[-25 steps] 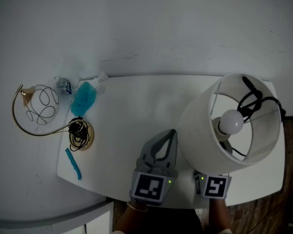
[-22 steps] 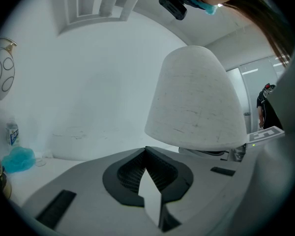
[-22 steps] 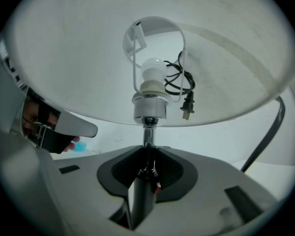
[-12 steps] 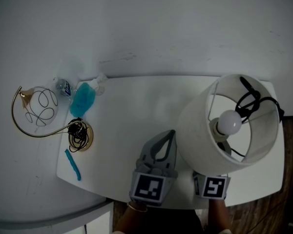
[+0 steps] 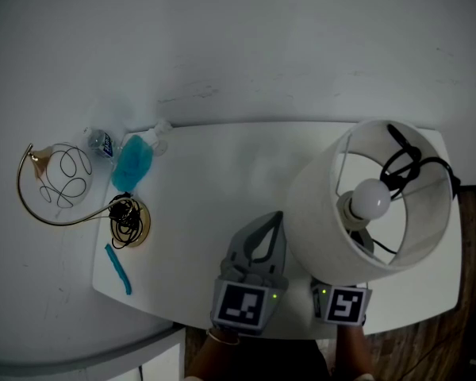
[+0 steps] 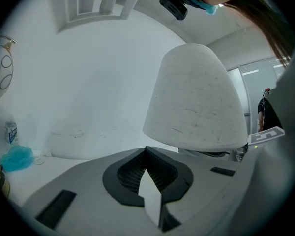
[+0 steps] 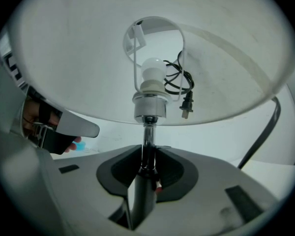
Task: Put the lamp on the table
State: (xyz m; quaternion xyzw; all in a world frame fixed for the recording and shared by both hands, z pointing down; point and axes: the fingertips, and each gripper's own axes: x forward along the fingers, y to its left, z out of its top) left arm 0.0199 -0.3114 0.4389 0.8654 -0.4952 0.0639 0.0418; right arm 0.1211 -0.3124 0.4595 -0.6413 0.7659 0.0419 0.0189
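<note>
The lamp [image 5: 325, 205] fills the right side of the head view. It is tipped over, so I look straight down into its white shade and see the bulb [image 5: 370, 197] and a black cord [image 5: 404, 165] looped inside. It hangs over the right end of the white bench [image 5: 222, 165]. The shade hides the lamp's foot, so I cannot tell if it touches the bench.

The head view does not show what holds the lamp. The right gripper view does. There the right gripper [image 7: 146, 156] is closed tight on the thin shiny stem [image 7: 146, 134], just under the bulb holder. This view looks up into the shade from below, and a black plug [image 7: 187, 107] dangles beside the bulb.

The left gripper [image 5: 278, 217] lies low in the middle of the head view, just left of the shade. In the left gripper view its two jaws are pressed together with nothing between them. That view shows only the outside of the shade, at the upper right of the frame.

At the left end of the bench are a fluffy blue thing [image 5: 133, 161], a small bottle [image 5: 103, 141], a blue stick [image 5: 117, 267] and a gold round foot [image 5: 143, 222] with a tangle of black cord on it. The left gripper view shows the bottle and the blue thing at its left edge. The right gripper view shows neither clearly.
</note>
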